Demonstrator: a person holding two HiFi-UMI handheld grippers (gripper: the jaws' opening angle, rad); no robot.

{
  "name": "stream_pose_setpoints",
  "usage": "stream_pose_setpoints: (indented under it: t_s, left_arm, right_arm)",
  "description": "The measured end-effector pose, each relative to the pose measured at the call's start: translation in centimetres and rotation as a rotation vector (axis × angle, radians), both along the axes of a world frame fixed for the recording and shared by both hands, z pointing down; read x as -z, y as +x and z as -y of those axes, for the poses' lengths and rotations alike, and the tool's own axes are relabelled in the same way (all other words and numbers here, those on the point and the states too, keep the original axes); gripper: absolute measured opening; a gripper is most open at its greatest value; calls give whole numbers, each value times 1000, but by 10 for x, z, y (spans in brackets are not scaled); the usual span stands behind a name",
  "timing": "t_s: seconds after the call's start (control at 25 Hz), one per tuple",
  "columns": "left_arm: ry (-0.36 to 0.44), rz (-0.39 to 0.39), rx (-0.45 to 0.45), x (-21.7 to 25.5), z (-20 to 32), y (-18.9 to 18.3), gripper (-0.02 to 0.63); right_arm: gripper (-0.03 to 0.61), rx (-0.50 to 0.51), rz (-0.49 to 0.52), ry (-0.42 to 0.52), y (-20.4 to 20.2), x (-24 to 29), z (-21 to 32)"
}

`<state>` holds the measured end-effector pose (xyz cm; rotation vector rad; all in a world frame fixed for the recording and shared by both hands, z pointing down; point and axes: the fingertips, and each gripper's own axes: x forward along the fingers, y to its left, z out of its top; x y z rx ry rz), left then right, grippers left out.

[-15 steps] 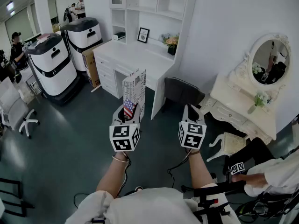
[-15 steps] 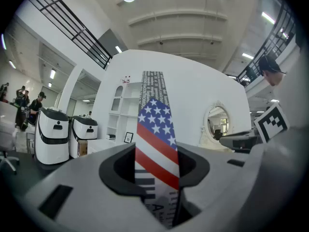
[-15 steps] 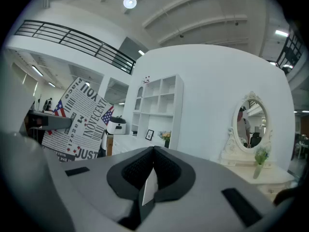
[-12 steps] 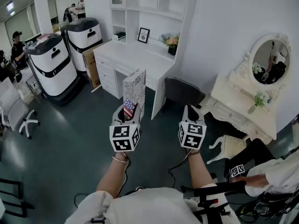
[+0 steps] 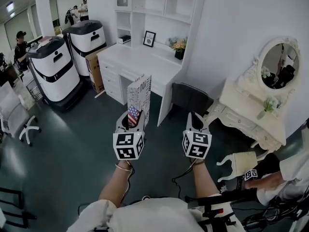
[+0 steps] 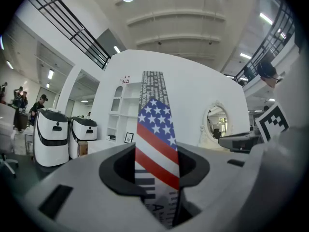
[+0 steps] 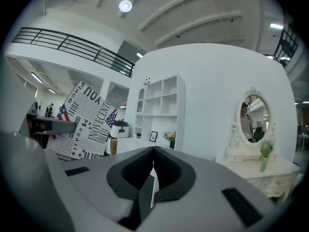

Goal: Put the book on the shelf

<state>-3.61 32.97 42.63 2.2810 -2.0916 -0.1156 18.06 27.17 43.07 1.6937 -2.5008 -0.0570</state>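
The book [image 5: 139, 96], likely stiff and light, is being grasped upright at its lower end by the left gripper [image 5: 130, 124], the right gripper [image 5: 197, 123] being held clenched, empty.

Book [image 7: 84, 122] cover, right gripper view: big tilted print read "YOU" and "NOVECENT". A smaller line looked like "Magazi", rest cut off. Spine txt in left gripper view was too small to read, only a large "A" near btm.
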Motion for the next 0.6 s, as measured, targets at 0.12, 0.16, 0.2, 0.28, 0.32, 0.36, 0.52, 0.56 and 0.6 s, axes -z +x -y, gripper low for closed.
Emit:
stream_pose_setpoints:
  t_s: [0.12, 0.16, 0.2, 0.28, 0.32, 0.36, 0.52, 0.56, 0.6]
  left_arm:
    - [-9, -8, -2, -5, 2, -2, 156]
    - [-12, -7, -6, -7, 2, -2, 156]
    - [-14, -5, -9, -8, 3, -3, 156]
    - [-14, -1, -8, -11, 5, -5, 156]
    - [-13, 0, -6, -11, 8, -6, 156]
    - [-11, 1, -5, -11, 11, -7, 156]
    - [-8, 5, -4, -9, 32, -13, 156]
    - [-7, 6, -2, -8, 38, -15, 156]
    - [-4, 8, -1, -7, 46, -16, 156]
  right_arm:
    - [21, -9, 8, -23, 0, -8, 1]
    - [21, -12, 11, -31, 0, -10, 4]
    - [21, -16, 15, -37, 0, -12, 6]
    - [21, -22, 21, -39, -2, -13, 12]
    - [21, -23, 23, -39, -3, -13, 16]
    - [21, -22, 24, -38, -5, -13, 20]
    - [21, -15, 27, -41, -14, -14, 43]
    - [21, -14, 30, -43, -16, -14, 50]
    - [21, -12, 32, -44, -18, -15, 58]
